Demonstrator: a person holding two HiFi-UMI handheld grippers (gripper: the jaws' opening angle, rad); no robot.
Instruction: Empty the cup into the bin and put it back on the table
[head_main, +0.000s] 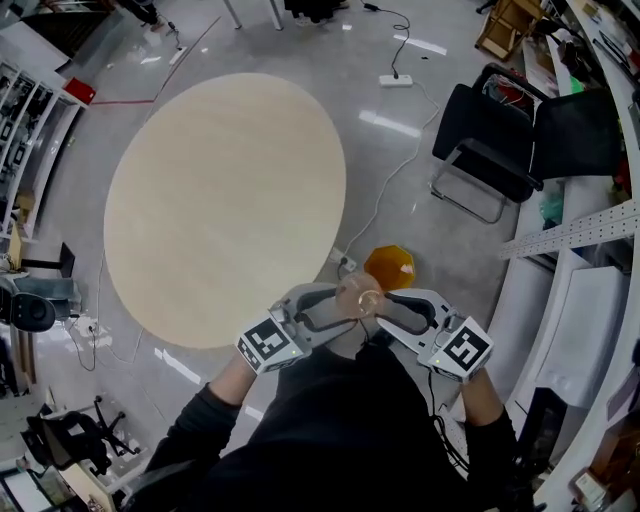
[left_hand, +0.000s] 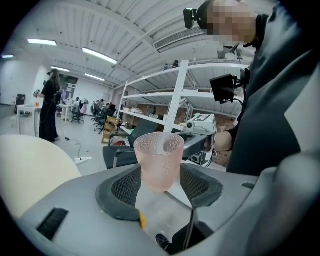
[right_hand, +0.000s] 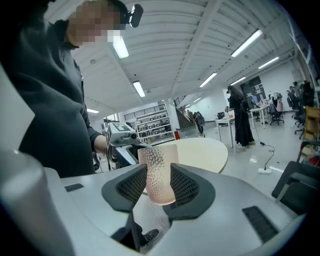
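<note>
A pink, dimpled, see-through cup (head_main: 358, 297) stands upright in the air near my body, off the table's near right edge. My right gripper (right_hand: 159, 185) is shut on the cup (right_hand: 159, 172), with both pads pressing its sides. My left gripper (left_hand: 160, 186) is open; the cup (left_hand: 159, 159) sits in the wide gap between its pads, and neither pad touches it. Nothing shows inside the cup. In the head view the left gripper (head_main: 338, 306) and the right gripper (head_main: 374, 306) meet at the cup. The orange bin (head_main: 389, 267) stands on the floor just beyond it.
The round beige table (head_main: 225, 200) lies ahead to the left. A black chair (head_main: 490, 150) stands at the right by white shelving (head_main: 575, 300). A cable and power strip (head_main: 395, 80) lie on the floor. A person (left_hand: 49, 110) stands far off.
</note>
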